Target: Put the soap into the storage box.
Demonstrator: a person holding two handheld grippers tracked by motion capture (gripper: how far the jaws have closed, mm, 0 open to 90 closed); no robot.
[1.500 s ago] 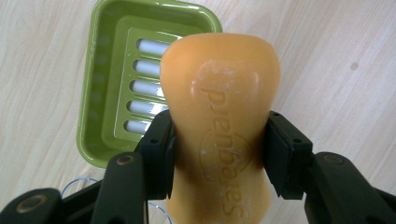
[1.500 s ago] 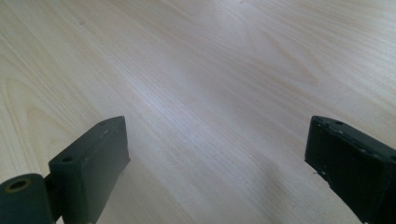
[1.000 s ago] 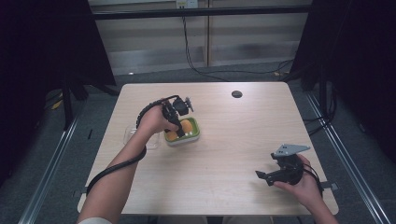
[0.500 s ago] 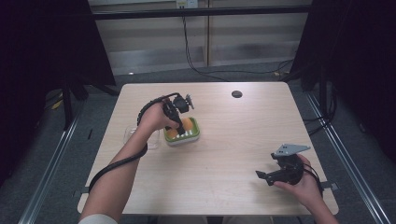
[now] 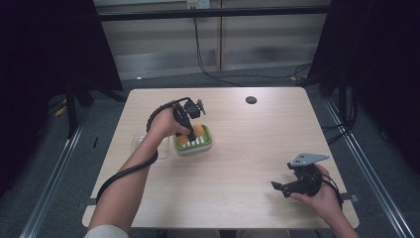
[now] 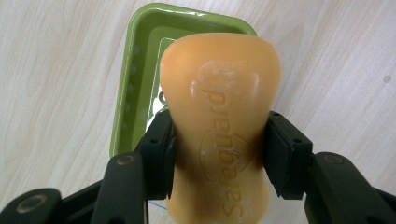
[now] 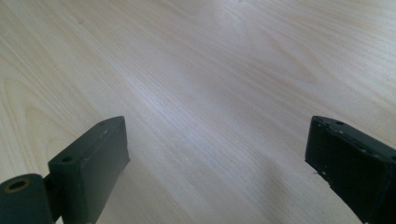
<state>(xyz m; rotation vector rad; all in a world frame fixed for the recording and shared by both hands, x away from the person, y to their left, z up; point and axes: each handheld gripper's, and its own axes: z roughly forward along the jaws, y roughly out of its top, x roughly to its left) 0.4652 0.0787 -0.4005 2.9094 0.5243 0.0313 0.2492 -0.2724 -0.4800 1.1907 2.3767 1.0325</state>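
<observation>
Both jaws of the left gripper (image 6: pixel 219 154) still pinched the soap (image 6: pixel 219 116) over the green dish (image 6: pixel 135 70) below (barely shifted); placing seemed imminent; the right gripper (image 7: pixel 217 163) stayed spread.

in the left gripper view the orange soap bar (image 6: pixel 219 126) covers most of the green dish (image 6: pixel 122 98), and the bar's near end is cut off by the bottom edge. its embossed lettering is too worn to read. in the high view the left hand (image 5: pixel 163 126) hides part of the dish, and a clear thing (image 5: pixel 141 141) beside it is too faint to identify. in the right gripper view the fingers (image 7: pixel 93 163) run off the frame.
</observation>
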